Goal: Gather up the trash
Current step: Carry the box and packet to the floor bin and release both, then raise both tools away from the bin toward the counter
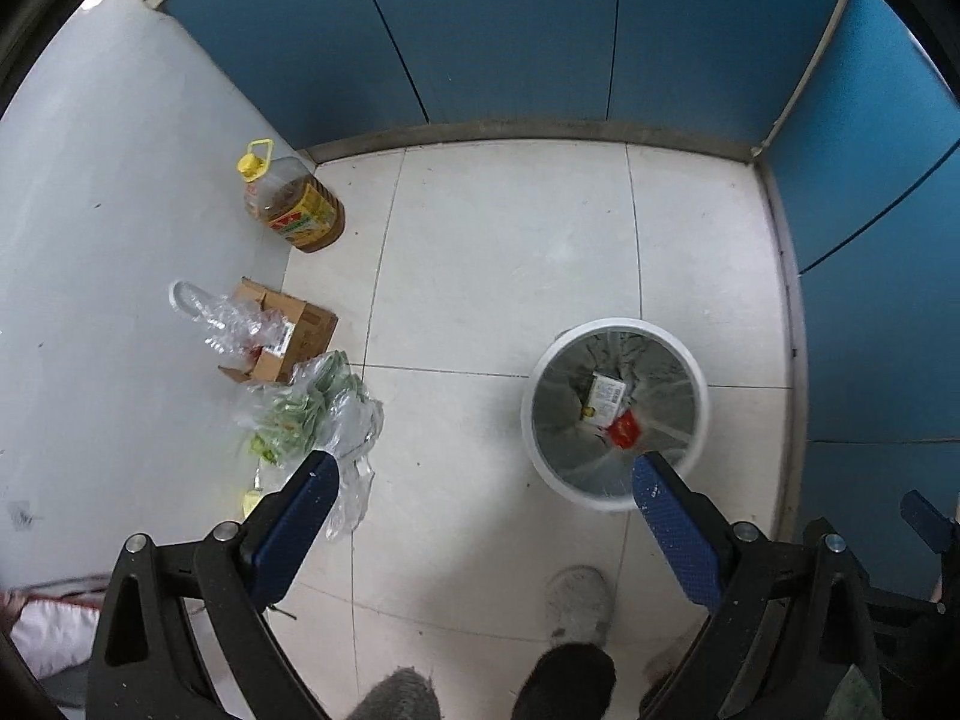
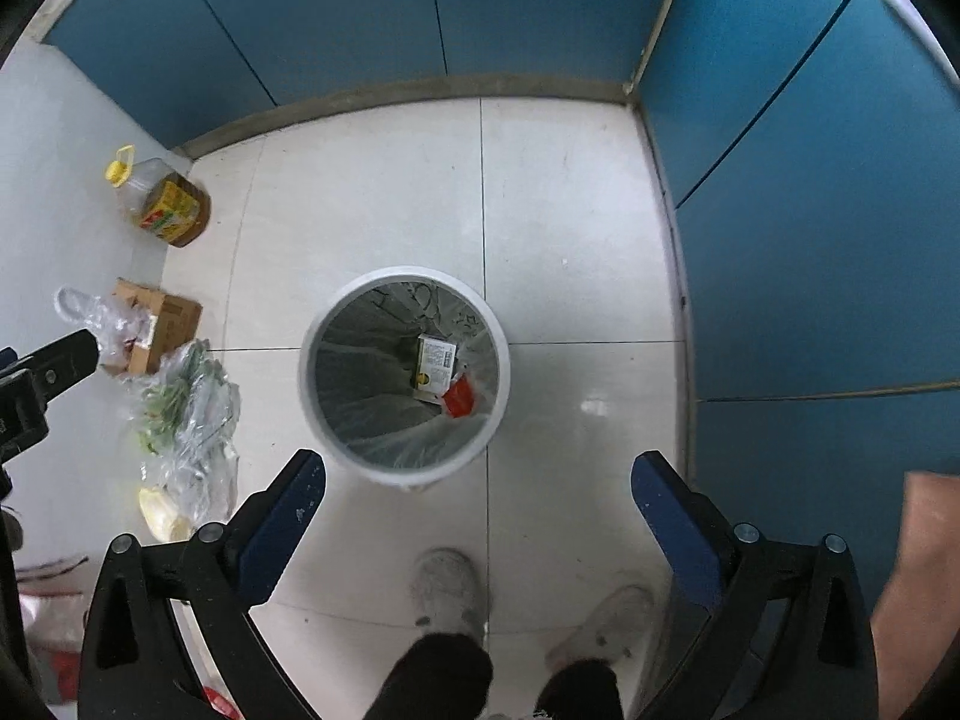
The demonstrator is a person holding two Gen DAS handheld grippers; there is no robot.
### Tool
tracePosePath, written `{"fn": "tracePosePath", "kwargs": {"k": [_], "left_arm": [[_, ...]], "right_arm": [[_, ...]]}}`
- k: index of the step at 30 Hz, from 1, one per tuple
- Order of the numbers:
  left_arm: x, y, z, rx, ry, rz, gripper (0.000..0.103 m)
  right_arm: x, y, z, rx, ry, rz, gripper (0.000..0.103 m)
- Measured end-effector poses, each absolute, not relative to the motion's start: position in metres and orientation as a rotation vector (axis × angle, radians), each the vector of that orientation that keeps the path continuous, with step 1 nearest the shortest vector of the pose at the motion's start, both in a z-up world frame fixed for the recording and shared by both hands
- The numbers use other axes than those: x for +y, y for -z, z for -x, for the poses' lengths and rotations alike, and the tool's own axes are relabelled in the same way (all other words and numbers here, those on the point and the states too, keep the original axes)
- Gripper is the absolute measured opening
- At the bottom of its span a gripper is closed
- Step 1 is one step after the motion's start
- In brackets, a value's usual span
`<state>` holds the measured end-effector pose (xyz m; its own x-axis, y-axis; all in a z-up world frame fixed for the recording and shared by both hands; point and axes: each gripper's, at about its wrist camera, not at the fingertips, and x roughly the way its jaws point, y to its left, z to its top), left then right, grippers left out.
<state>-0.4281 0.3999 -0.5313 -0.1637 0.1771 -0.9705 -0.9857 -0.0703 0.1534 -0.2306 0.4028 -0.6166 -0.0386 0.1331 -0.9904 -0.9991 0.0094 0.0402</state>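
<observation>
I hold both grippers, left [image 1: 483,474] and right [image 2: 477,471], with fingers spread wide and empty above the white round lined bin [image 2: 405,372]. Judging by the box and red wrapper inside, a drop looks done. Next I'd reach left for the crumpled clear plastic bags [image 2: 186,420] on the floor.

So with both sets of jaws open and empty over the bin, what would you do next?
Probably swing the left gripper toward the clear plastic bag of greens on the floor. The trash bin already holds a small carton and red wrapper.

Even, soft daylight; faint glare on floor tiles [image 2: 591,405] nr the bin [image 2: 336,420]. Heavy fisheye bend, dark vignette corners; shoes [image 2: 447,588] blurred.
</observation>
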Motion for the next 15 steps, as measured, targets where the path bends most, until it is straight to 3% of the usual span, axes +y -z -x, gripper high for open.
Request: {"fn": "tracePosePath", "kwargs": {"k": [15], "left_arm": [[0.305, 0.370, 0.400, 1.096, -1.370, 0.965, 0.100]], "right_arm": [[0.315, 0.406, 0.203, 1.123, -1.338, 0.907, 0.103]]}}
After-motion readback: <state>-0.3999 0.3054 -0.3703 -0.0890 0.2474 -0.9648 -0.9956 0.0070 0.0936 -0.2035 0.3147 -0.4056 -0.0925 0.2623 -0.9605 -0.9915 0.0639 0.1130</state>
